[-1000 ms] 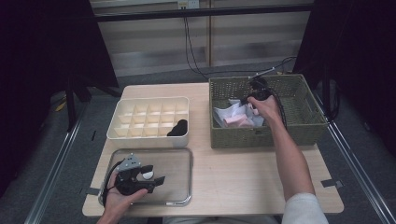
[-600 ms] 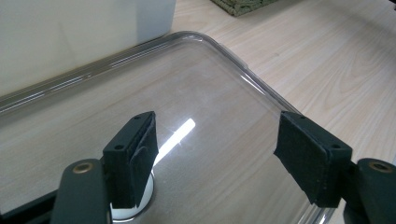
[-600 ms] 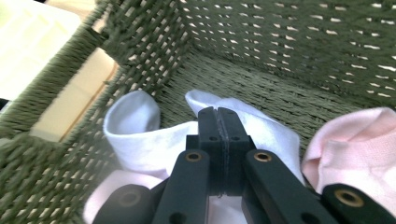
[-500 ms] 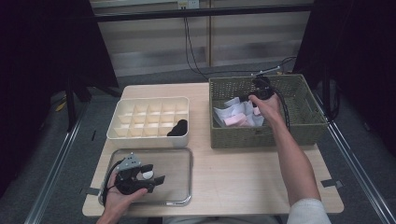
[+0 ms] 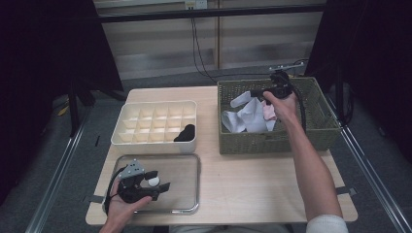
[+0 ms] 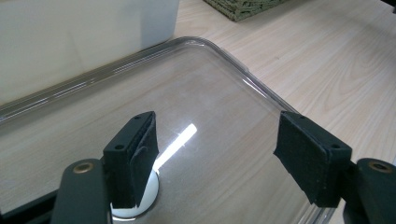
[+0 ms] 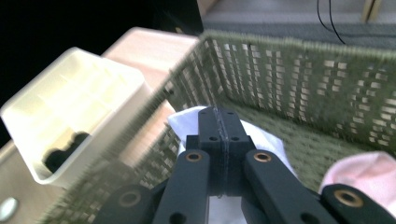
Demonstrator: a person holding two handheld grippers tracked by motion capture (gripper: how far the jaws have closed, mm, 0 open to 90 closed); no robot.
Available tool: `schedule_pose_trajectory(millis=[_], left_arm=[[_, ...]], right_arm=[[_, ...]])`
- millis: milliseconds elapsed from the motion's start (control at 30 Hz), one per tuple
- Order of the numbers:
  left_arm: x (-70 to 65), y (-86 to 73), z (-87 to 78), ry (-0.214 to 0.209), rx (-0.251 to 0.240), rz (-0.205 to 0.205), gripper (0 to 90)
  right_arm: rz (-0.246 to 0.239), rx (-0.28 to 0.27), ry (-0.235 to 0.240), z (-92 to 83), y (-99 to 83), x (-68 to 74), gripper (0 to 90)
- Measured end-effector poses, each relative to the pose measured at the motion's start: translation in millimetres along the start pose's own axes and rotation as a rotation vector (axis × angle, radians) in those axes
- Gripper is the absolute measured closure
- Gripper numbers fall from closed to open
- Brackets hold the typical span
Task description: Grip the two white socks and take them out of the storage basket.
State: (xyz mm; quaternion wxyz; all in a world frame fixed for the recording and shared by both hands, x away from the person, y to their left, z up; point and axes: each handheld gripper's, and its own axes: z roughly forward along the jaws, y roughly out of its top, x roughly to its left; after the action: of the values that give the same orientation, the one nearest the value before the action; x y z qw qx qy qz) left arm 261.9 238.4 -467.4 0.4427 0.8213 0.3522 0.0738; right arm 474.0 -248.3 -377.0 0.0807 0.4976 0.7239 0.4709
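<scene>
In the high view my right gripper (image 5: 256, 92) is held above the inside of the green woven basket (image 5: 272, 141). Its jaws are shut on a corner of a white cloth (image 5: 250, 116), which hangs from them. The right gripper view has those jaws (image 7: 218, 113) pressed together, the white cloth (image 7: 187, 123) spreading past their tips. A pink cloth (image 5: 268, 111) lies in the basket beside the white one. My left gripper (image 5: 163, 181) rests low over a clear tray (image 5: 187, 199). Its jaws (image 6: 217, 135) stand open with nothing between them.
A white divided box (image 5: 155, 121) stands left of the basket, with a black item (image 5: 184, 132) in a near-right compartment. The clear tray (image 6: 224, 74) lies in front of the box. Bare wooden tabletop (image 5: 252, 184) spreads in front of the basket.
My right gripper has risen inside the basket and drawn a corner of the white cloth up with it. The left gripper has stayed where it was.
</scene>
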Motion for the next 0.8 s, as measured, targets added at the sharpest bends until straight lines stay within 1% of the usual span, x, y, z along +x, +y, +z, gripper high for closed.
schedule_pose_trajectory(millis=[33,233,367,467,633,800], left_arm=[[0.0,-0.1,0.1,0.000,0.000,-0.001,29.4],[0.2,-0.5,-0.3,0.002,0.000,0.000,29.3],[-0.2,-0.5,-0.1,0.001,0.002,0.004,29.3],[-0.5,-0.2,-0.4,0.003,0.003,0.004,29.3],[-0.8,-0.3,0.3,0.000,0.001,0.001,29.3],[-1.5,-0.3,0.5,0.000,0.000,0.002,29.2]], right_arm=[[0.005,-0.015,0.015,-2.5,1.1,-0.3,89.4],[0.001,-0.042,0.027,-11.7,2.5,0.8,89.5],[-0.006,-0.071,0.036,-19.2,5.3,6.0,89.5],[-0.012,-0.080,0.042,-23.2,6.7,8.2,89.5],[-0.022,-0.088,0.069,-27.2,8.2,14.2,89.5],[-0.030,-0.110,0.084,-31.7,12.2,20.9,89.5]])
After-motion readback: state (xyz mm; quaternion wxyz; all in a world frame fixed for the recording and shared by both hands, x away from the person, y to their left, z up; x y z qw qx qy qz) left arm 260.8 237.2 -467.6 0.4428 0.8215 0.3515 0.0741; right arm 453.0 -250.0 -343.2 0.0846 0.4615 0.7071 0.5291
